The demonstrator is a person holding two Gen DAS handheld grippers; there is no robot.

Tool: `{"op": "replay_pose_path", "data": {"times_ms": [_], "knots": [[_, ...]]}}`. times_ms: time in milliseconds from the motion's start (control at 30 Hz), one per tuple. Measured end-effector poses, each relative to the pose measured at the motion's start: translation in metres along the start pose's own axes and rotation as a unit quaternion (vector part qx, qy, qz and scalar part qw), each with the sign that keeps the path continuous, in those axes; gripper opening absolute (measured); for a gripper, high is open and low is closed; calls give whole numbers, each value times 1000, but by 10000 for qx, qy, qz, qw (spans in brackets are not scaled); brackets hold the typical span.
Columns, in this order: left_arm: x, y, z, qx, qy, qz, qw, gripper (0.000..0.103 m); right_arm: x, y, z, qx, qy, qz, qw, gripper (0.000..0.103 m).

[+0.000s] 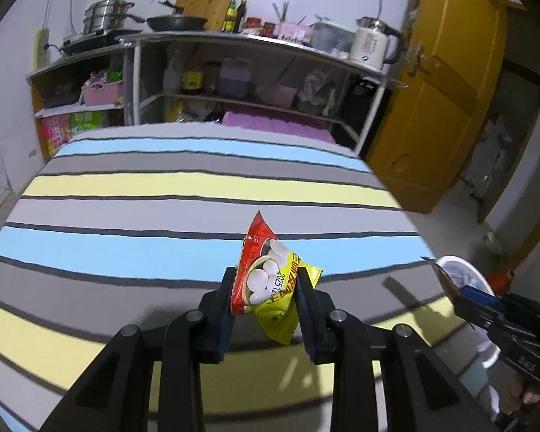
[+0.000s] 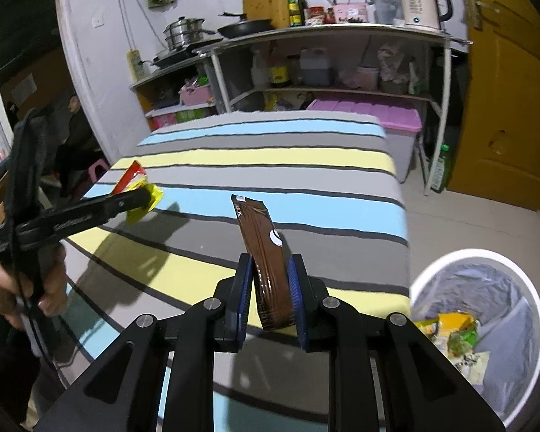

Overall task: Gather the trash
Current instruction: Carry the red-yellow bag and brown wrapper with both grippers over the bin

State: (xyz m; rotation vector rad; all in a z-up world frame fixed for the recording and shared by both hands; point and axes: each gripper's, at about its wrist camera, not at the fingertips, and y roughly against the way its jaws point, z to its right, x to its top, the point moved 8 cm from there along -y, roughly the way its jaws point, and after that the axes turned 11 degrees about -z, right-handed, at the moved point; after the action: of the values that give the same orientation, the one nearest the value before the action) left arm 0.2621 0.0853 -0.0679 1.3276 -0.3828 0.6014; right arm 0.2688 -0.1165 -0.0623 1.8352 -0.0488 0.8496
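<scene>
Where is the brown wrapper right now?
In the right wrist view, the brown wrapper stands upright, pinched in the right gripper above the striped bed, left of the white bin.

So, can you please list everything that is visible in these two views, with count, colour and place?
snack packet: one, red and yellow, in left hand-held gripper.
sachet: one, brown, in right hand-held gripper.
table: one, striped grey, blue, yellow cloth, centre.
trash bin: one, white, wrappers inside, floor right of table.
shelves: metal, behind table, with pans, bottles.
kettle: one, white, shelf top.
storage box: one, pink lid, under shelves.
door: one, yellow, right.
left hand-held gripper: black, shut on packet.
right hand-held gripper: black, blue pads, shut on sachet.
hand: one, far left.
</scene>
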Motion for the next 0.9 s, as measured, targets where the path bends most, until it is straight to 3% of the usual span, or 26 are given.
{"op": "replay_pose_path", "data": {"times_ms": [433, 900], "knots": [[-15, 49, 81, -437, -588, 301, 9969, 31, -24, 63, 22, -334, -362, 412, 9979, 21], [-22, 50, 163, -814, -1188, 248, 9893, 31, -47, 108, 61, -696, -746, 656, 9926, 21]]}}
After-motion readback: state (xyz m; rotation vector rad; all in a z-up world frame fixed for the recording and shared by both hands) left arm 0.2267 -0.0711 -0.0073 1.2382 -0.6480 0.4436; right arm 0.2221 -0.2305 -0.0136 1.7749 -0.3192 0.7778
